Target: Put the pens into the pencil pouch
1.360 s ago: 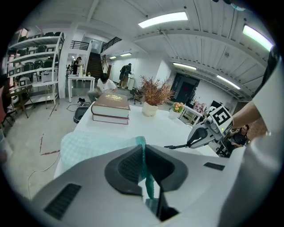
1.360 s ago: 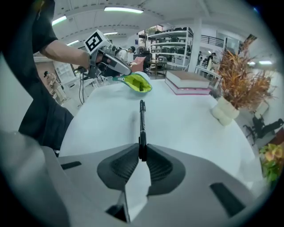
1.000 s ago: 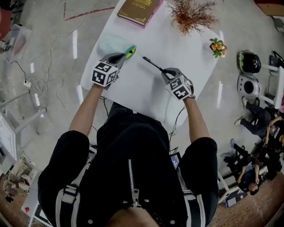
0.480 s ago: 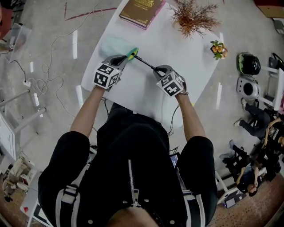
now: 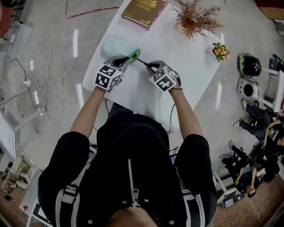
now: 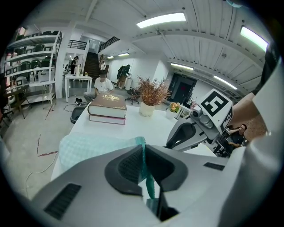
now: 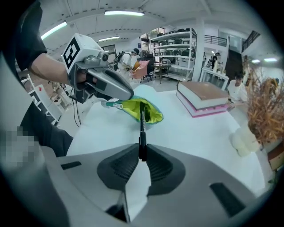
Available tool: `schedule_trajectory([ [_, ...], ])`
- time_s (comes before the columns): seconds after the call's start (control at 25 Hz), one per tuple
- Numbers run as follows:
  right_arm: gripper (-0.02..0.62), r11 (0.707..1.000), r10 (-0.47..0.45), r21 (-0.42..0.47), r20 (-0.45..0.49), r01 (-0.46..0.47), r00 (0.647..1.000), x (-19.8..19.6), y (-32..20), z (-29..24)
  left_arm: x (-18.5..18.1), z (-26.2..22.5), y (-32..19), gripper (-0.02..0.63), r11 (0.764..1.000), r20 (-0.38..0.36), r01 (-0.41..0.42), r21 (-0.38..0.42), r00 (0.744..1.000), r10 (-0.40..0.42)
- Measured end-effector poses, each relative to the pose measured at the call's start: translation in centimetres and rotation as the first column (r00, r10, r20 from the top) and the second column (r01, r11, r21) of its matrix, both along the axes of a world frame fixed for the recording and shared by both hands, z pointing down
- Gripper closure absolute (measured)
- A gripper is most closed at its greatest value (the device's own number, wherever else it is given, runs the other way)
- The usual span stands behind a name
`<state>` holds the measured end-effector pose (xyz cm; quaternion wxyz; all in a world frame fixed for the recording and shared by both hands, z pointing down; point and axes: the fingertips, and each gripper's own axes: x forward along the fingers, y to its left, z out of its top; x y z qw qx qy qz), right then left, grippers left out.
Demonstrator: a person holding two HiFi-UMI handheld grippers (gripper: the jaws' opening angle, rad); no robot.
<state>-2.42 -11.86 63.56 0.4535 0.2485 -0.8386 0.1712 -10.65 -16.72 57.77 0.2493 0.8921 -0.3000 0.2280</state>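
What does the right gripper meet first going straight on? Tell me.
Probably the pencil pouch: the pen held by the right gripper points into its open yellow-green mouth, though depth is unclear.

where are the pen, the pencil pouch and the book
pen (image 7: 142, 131), right gripper view, mid shaft
pencil pouch (image 7: 154, 115), right gripper view, yellow-green inner lining
book (image 5: 145, 10), head view, middle of cover

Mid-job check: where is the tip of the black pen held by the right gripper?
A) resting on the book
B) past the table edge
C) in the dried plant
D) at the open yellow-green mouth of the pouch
D: in the right gripper view the pen, clamped in the right gripper, points straight at the yellow-green opening of the pouch, and its tip overlaps the lining. The left gripper pinches the pouch's edge.
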Motion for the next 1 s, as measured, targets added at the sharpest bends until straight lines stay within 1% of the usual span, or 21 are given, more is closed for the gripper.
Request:
schedule_trajectory([
  [0.2,0.534,1.000,0.001,-0.002,0.030,0.000,1.000,-1.5,-1.1,-0.3,0.1,0.1,0.1,0.569,1.000,-0.003,-0.014,-0.008,1.000,0.014],
  [0.48,0.534,1.000,0.000,0.009,0.104,-0.001,0.995,-3.5,-2.7,-0.9,0.3,0.0,-0.1,0.569,1.000,-0.015,-0.022,-0.021,1.000,0.022],
  [0.88,0.534,0.999,-0.004,0.033,0.228,-0.003,0.974,-5.9,-4.2,-2.6,0.2,0.2,-0.2,0.568,0.999,-0.030,-0.030,-0.036,0.999,0.029],
  [1.0,0.534,0.999,0.005,0.030,0.245,-0.013,0.970,-6.1,-4.4,-2.6,0.1,0.1,-0.2,0.568,0.999,-0.033,-0.028,-0.036,0.999,0.027],
])
